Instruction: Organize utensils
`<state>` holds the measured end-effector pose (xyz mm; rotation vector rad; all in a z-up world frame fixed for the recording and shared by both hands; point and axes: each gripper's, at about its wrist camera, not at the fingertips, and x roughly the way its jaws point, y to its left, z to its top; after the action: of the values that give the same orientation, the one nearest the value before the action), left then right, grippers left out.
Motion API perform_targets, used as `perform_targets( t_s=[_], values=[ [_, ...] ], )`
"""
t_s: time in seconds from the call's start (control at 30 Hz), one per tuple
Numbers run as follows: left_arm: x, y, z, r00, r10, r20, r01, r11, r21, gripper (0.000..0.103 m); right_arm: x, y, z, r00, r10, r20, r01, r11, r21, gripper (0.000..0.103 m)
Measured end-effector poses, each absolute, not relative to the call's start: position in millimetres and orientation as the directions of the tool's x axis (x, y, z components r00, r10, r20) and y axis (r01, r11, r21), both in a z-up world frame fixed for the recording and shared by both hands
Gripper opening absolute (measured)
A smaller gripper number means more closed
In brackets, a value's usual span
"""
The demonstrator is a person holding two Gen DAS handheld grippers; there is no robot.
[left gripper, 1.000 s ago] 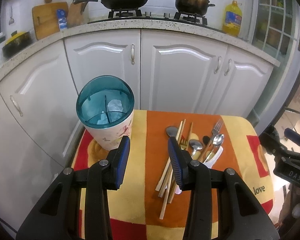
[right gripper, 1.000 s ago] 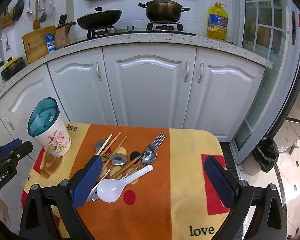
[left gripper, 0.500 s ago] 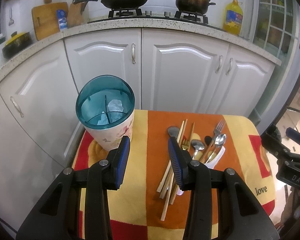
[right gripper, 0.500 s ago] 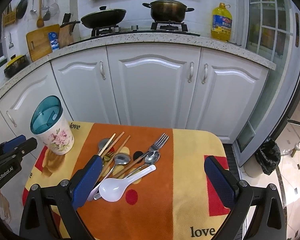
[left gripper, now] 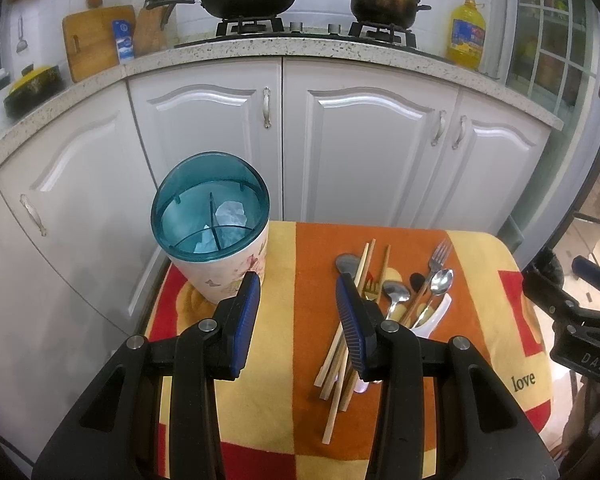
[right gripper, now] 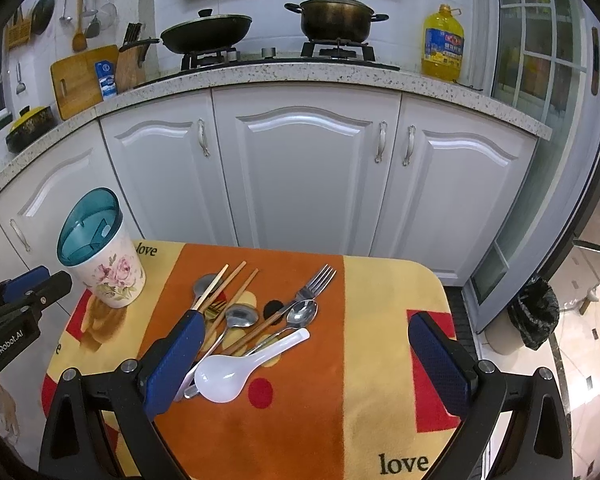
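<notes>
- The utensil pile [right gripper: 252, 320] lies in a loose heap on the orange band of the cloth-covered surface [right gripper: 380, 300], to the right of the floral holder [right gripper: 108, 272] and apart from it.
- The white spoon [right gripper: 236, 368], probably ceramic, would be the heaviest, slick and chippable; best pinched across its handle, at the end nearest the holder's far side.
- The chopsticks [left gripper: 340, 344] look light, stiff and thin, likely to roll; grip mid-length.
- The metal spoons [right gripper: 302, 314] and fork [right gripper: 314, 282] look smooth and overlap; take a free handle end.
- The holder, lid off and divided inside, looks light enough to tip.
- The left gripper [left gripper: 296, 308] hovers partly open and empty beside the holder; the right gripper [right gripper: 304, 336] stands wide open, empty, above the pile.
</notes>
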<state>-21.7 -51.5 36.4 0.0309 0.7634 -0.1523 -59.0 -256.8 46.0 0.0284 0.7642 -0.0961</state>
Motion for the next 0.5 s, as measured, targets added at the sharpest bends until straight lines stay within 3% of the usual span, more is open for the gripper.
perform_targets(
  t_s=[0.5],
  values=[
    [-20.6,-53.1,37.3,0.71,-0.126,-0.693,0.149,0.989,-0.028,0.039,-57.1,-257.5,43.1,0.706,-0.083,-0.703,0.099,0.995,-0.018,0.102]
  ],
)
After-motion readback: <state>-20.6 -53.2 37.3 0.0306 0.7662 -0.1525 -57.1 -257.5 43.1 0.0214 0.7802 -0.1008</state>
